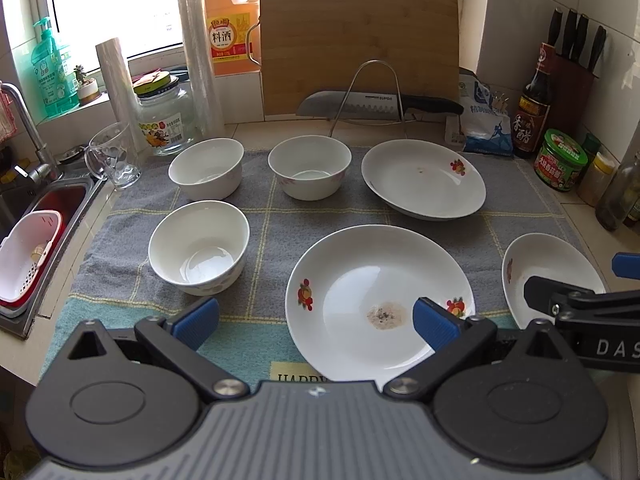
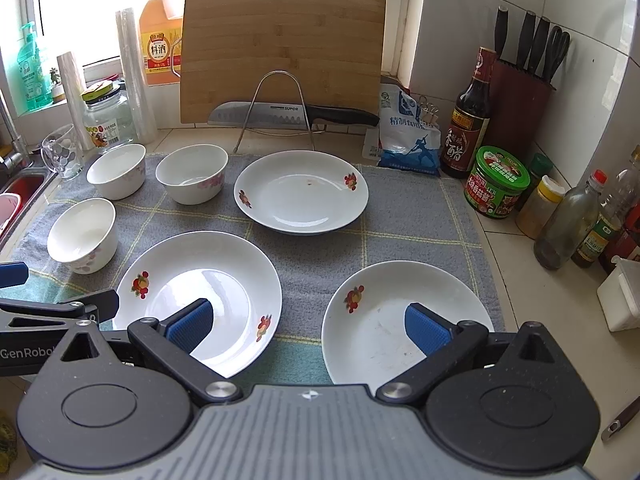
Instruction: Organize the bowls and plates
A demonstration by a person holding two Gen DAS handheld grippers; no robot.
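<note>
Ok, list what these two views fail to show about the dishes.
- Near middle plate: front rim is hidden behind the left claw body, left wrist view.
- Right plate: near rim is covered by the right claw, right wrist view.
- Right plate again: partly blocked by the other claw's arm in the left wrist view.
- Undersides of the three bowls: unseen in both views.

Left gripper [image 1: 316,322], seen along its own axis: both blue-padded fingers [image 1: 196,320] are spread wide apart, with nothing between them. Right gripper [image 2: 308,326], likewise seen from its wrist: its fingers [image 2: 426,334] are equally splayed and hold nothing. The two units sit side by side at similar height, each showing at the edge of the other's view, the right one [image 1: 592,296] entering the left wrist view from the right side.
</note>
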